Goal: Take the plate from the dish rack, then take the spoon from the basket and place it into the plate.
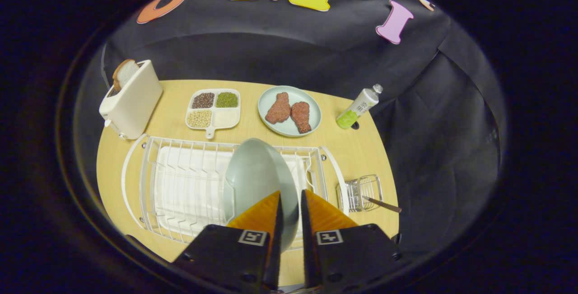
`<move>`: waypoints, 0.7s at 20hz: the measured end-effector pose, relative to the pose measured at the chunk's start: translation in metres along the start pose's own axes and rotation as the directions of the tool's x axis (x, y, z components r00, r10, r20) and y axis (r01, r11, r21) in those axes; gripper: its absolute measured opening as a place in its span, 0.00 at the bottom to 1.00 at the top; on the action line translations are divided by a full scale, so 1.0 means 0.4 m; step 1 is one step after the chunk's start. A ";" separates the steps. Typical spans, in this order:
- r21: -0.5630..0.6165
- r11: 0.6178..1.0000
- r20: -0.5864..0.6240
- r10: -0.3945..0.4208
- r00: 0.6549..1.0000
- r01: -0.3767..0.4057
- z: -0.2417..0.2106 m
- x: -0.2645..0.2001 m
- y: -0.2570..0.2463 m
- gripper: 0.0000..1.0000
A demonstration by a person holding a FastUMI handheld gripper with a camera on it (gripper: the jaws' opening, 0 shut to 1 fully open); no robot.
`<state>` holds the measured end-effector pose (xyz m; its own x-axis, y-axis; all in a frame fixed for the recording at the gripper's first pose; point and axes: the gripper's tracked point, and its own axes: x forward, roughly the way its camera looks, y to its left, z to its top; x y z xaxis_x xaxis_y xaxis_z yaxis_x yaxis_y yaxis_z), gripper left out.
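A pale green plate (255,174) stands on edge, held up over the white wire dish rack (180,185). Its near rim sits between my two fingers, and my gripper (290,197) is shut on that rim. To the right of the rack a small wire basket (361,192) rests on the wooden table (361,149). A dark-handled spoon (383,203) lies in the basket, its handle sticking out to the right. The plate hides part of the rack's right half.
Beyond the rack stand a cream toaster (133,100) with bread in it, a four-part dish of beans (213,108), a plate with two meat pieces (290,111) and a small bottle (359,106). The table's right edge runs close past the basket.
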<state>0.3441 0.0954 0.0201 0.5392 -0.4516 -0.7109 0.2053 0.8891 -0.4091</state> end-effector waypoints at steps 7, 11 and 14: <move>0.098 0.990 0.027 -0.103 0.994 0.100 0.003 -0.030 -0.018 0.11; 0.118 0.983 0.053 -0.148 0.988 0.141 -0.003 -0.043 -0.017 0.11; 0.111 0.965 0.119 -0.249 0.961 0.236 -0.001 -0.066 -0.004 0.11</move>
<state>0.3292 0.1060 0.0395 0.5642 -0.6464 -0.5136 0.4158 0.7599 -0.4996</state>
